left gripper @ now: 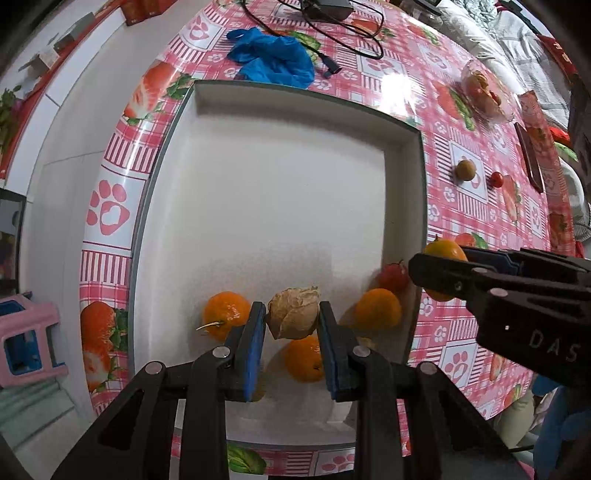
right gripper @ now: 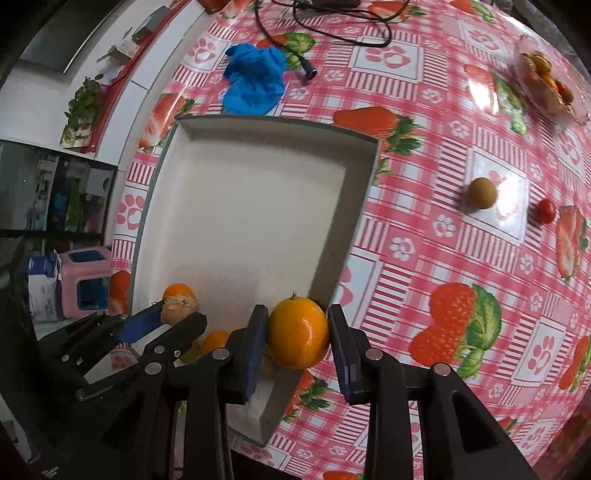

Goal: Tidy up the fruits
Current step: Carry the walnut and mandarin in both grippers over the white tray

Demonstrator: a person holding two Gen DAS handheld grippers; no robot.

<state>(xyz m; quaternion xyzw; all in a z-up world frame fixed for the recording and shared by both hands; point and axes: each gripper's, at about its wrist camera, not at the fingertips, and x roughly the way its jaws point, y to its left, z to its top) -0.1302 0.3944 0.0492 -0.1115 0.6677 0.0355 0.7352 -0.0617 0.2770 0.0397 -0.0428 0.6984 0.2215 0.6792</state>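
A papery tan husk fruit [left gripper: 293, 314] sits between the blue pads of my left gripper [left gripper: 293, 315], which is shut on it above the near end of the white tray [left gripper: 258, 177]. Below it in the tray lie three mandarins [left gripper: 226, 314] and a red tomato [left gripper: 393, 277]. My right gripper [right gripper: 298, 332] is shut on a glossy orange-yellow fruit [right gripper: 297, 332], hanging over the tray's near right rim [right gripper: 332, 280]. The right wrist view also shows the left gripper [right gripper: 173, 314] with the husk fruit [right gripper: 179, 308].
On the strawberry-print tablecloth right of the tray lie a brown round fruit [right gripper: 482, 192] and a cherry tomato [right gripper: 546, 211]. A glass bowl [right gripper: 546, 85] of fruit stands far right. A blue glove [right gripper: 255, 81] and a black cable [right gripper: 332, 33] lie beyond the tray.
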